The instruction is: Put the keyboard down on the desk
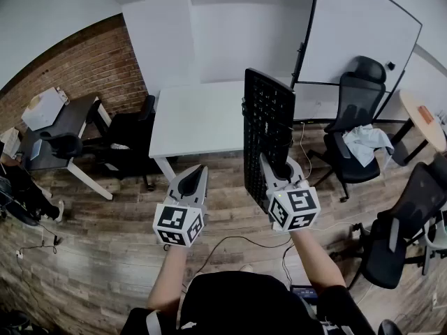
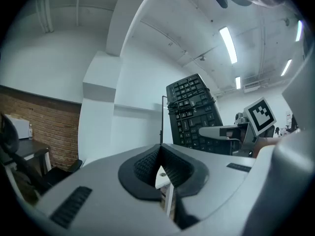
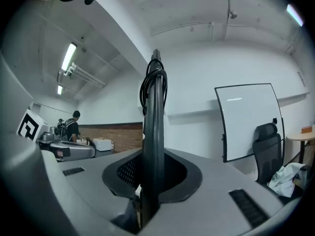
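A black keyboard stands on edge in the air over the wooden floor, keys facing left, its far end above the white desk. My right gripper is shut on its near end; in the right gripper view the keyboard shows edge-on between the jaws, with its coiled cable at the top. My left gripper is shut with nothing in it, level beside the right one and short of the desk. The left gripper view shows the keyboard and the right gripper off to the right.
Black office chairs stand right of the desk and at the far right. A whiteboard stands behind. Left are a dark desk with a white box and another chair. Cables lie on the floor.
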### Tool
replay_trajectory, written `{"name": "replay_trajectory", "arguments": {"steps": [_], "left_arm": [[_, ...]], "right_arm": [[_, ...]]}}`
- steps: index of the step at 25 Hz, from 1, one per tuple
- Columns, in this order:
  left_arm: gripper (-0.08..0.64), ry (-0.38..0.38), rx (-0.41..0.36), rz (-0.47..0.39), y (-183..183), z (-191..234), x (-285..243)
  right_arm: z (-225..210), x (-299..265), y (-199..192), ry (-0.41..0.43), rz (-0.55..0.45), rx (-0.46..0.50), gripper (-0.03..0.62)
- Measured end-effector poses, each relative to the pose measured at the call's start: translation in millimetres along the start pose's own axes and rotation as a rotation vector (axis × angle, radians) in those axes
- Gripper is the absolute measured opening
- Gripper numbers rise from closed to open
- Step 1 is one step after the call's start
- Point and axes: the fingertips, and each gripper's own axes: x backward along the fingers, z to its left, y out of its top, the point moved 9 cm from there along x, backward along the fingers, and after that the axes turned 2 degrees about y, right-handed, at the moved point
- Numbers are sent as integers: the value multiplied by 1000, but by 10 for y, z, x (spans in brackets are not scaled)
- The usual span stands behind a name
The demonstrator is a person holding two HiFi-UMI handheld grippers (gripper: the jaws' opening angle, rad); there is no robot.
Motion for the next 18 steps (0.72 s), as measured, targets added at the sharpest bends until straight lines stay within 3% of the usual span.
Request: {"name": "replay_trajectory", "arguments": {"steps": [18], "left_arm": [[14,23,17,12,-115,-96,-62]], "right_arm": [[-114,-2,-90,17,7,-43,89]]}}
